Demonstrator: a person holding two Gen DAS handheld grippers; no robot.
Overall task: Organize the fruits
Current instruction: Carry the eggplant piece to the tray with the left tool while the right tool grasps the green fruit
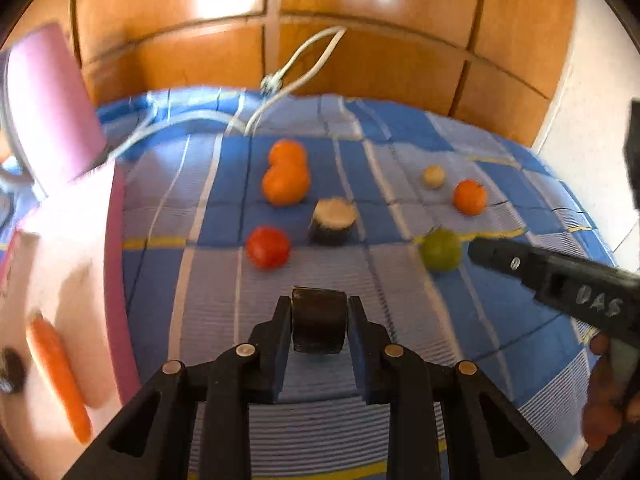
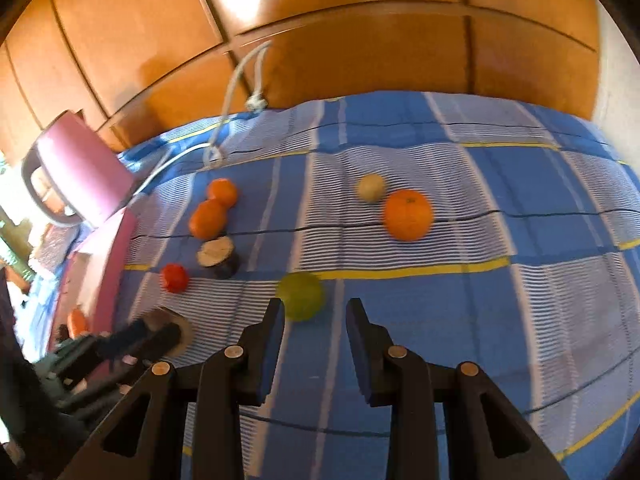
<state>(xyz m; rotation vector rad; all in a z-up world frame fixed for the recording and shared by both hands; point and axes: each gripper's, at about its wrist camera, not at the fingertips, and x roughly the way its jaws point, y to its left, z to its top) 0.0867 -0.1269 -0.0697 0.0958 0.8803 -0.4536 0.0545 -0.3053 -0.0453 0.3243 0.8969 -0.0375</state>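
Note:
My left gripper [image 1: 319, 301] is shut on a dark eggplant chunk [image 1: 318, 326] just above the blue checked cloth [image 1: 224, 312]. Ahead of it lie a red tomato [image 1: 268, 247], a second eggplant chunk [image 1: 334, 220] with its pale cut face up, and two touching oranges [image 1: 286, 178]. My right gripper [image 2: 315, 308] holds its jaws a narrow gap apart with nothing between them. A green fruit [image 2: 302, 296] lies just past its left fingertip. Farther back rest a single orange [image 2: 408, 214] and a small pale fruit [image 2: 371, 188]. The right gripper's tip [image 1: 480, 250] sits beside the green fruit [image 1: 440, 250].
A pink tray [image 1: 116, 280] at the left edge holds a carrot [image 1: 60, 376]. Behind it stands a pink container [image 1: 52, 108]. A white cable [image 1: 296, 64] trails over the cloth's far edge from the wooden cupboard doors [image 1: 380, 20]. A hand [image 1: 604, 408] shows at the right.

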